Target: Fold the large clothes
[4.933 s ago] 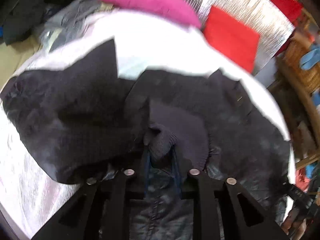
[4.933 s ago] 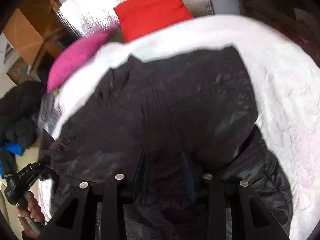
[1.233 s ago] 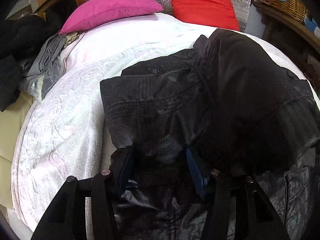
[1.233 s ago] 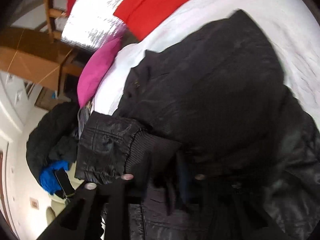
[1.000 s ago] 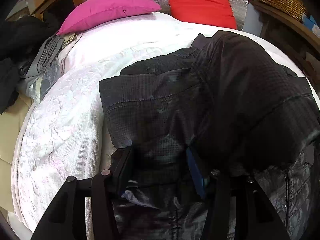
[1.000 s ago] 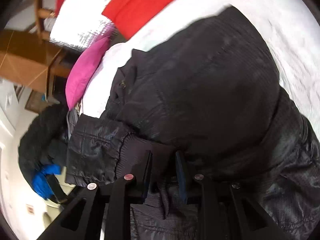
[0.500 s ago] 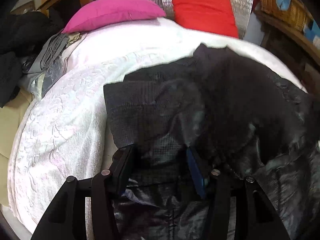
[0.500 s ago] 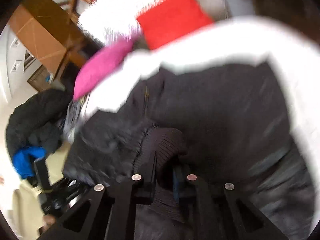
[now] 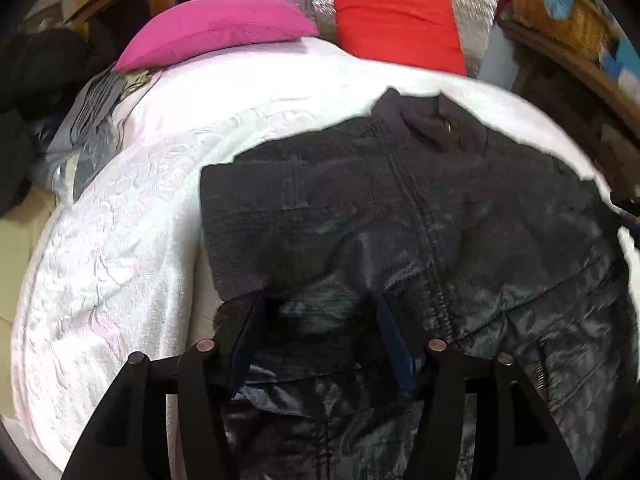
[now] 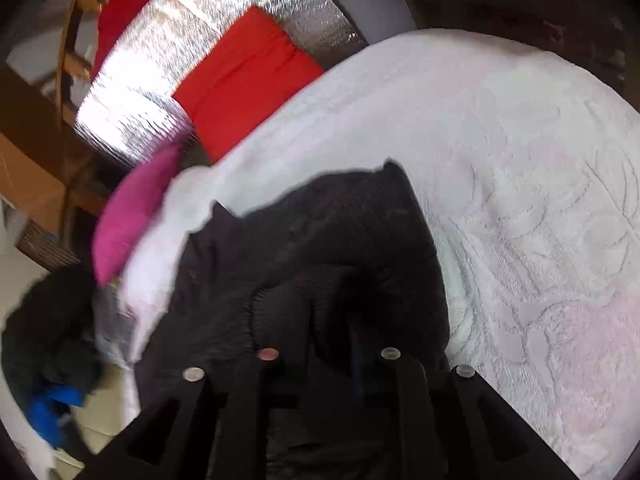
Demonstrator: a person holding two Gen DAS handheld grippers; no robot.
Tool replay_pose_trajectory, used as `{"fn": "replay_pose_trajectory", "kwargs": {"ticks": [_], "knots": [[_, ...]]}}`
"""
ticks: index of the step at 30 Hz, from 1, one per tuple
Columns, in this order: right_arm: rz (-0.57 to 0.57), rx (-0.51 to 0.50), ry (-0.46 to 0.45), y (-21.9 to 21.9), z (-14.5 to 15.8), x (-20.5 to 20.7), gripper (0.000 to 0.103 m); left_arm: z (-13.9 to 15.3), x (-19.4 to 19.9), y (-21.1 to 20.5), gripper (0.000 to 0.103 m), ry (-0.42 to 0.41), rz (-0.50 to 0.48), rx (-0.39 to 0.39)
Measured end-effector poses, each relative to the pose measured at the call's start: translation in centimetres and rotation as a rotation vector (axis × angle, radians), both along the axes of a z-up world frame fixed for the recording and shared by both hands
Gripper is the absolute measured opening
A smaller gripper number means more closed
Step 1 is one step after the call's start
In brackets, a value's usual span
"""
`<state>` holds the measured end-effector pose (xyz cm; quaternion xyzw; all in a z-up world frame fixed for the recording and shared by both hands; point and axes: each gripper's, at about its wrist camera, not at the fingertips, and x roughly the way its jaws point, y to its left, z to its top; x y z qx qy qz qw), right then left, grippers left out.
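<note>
The left hand-held gripper (image 9: 316, 316) is opening, its fingers spread over the near hem of the shiny black quilted jacket (image 9: 420, 216), pads not pressing. The right hand-held gripper (image 10: 320, 344) is opening around the jacket's ribbed cuff (image 10: 280, 312). The jacket lies on the white textured bedspread (image 9: 120, 248), with pink (image 9: 216, 32) and red (image 9: 396, 24) cushions at the far end.

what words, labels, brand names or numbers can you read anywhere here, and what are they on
None: no readable text shows in either view.
The black jacket shows only a small metal snap near its collar, with no visible lettering.
The pink pillow, the red cushion and the white bedspread are plain.
The items in the wicker basket are too blurred to read.
</note>
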<state>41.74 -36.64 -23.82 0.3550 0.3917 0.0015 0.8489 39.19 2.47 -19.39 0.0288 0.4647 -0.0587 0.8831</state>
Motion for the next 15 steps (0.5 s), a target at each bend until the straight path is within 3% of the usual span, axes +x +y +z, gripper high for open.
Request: {"fn": "replay_pose_trajectory", "kwargs": {"ticks": [2,5,7,10,12,14,15], "knots": [[-0.016,0.0,-0.055,-0.5,1.2,-1.0,0.093,1.0,-0.3,0.9,0.06,-0.037,0.01,-0.02],[-0.051,-0.084,-0.116,-0.5,2.8,-2.2,0.093,1.4,-0.6,2.1,0.067,-0.061,0.043,-0.003],[-0.022,-0.141,-0.074,-0.8,2.4,-1.8,0.093,1.2,-0.1,3.5,0.068,-0.049,0.086,-0.014],[0.007,-0.144,0.013,-1.1,-0.1,-1.2,0.09,0.5,0.8,5.7,0.068,-0.008,0.16,-0.082],[0.037,-0.125,0.026,-1.0,-1.2,-0.7,0.084,-0.1,1.3,6.3,0.068,0.023,0.194,-0.136],[0.085,-0.139,0.047,0.0,-1.9,0.1,0.066,-0.8,1.8,6.3,0.068,0.06,0.187,-0.185],[0.105,-0.166,0.058,1.0,-2.1,0.4,0.065,-1.1,2.1,6.1,0.068,0.077,0.178,-0.202]]}}
